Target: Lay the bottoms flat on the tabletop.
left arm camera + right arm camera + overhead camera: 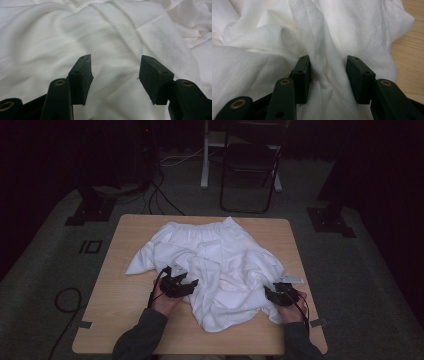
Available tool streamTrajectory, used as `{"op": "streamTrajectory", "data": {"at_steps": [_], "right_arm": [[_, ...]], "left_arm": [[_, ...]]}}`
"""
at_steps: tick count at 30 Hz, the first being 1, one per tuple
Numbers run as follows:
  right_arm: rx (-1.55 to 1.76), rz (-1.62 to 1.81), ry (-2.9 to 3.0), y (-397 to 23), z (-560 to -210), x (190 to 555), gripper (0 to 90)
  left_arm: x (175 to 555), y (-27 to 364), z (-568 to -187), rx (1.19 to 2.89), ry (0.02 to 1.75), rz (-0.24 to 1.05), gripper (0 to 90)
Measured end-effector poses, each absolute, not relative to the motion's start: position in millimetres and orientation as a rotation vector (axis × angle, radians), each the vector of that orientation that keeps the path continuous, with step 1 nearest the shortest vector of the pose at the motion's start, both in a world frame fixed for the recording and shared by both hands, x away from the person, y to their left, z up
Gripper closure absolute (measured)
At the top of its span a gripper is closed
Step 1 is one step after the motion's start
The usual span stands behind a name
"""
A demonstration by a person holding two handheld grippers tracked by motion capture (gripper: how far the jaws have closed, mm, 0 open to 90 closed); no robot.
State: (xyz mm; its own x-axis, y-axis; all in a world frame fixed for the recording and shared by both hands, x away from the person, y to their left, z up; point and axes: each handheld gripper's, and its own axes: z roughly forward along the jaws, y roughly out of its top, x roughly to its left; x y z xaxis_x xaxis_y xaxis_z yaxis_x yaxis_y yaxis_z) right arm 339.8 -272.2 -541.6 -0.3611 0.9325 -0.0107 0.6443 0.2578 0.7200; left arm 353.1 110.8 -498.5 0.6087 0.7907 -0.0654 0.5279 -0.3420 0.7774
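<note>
Garment: the crumpled white cotton garment (215,270) lies mid-table on the light wooden table (115,295), elastic waistband away from you.
Left gripper (115,72): spread, hovering over smooth cloth, pinching nothing.
Right gripper (327,75): spread astride a raised fold near the hem, pads not yet pressing.
Advice: you should seat that ridge deep between the pads before closing; catch one layer only.

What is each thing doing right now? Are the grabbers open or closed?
White garment: crumpled, spread on the table, not folded.
Left gripper: open, over the cloth, nothing pinched.
Right gripper: open, a fold of cloth between its jaws.
Table: near left corner bare.
Folding chair: upright behind the table.
</note>
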Motion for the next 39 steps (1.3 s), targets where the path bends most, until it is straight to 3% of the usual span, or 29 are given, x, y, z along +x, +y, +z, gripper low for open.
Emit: {"op": "streamTrajectory", "data": {"at_steps": [15, 18, 23, 26, 32, 39], "right_arm": [[1.414, 0.897, 2.088, -273, -543, 338, 55.1], [1.412, 0.898, 2.087, -273, -543, 338, 55.0], [1.411, 0.907, 2.087, -274, -544, 338, 54.7], [1.411, 0.911, 2.088, -274, -544, 339, 54.5], [1.415, 0.916, 2.087, -275, -544, 338, 54.5], [1.413, 0.911, 2.086, -274, -544, 339, 54.5]], "left_arm": [[375, 65, -505, 2.052, 1.016, 0.294, 43.7], [376, 61, -504, 2.046, 1.012, 0.286, 53.6], [374, 60, -504, 2.076, 0.989, 0.307, 87.1], [372, 65, -504, 2.089, 0.987, 0.329, 88.8], [351, 102, -500, 2.116, 1.004, 0.439, 88.8], [317, 173, -506, 2.154, 1.137, 0.544, 88.8]]}}
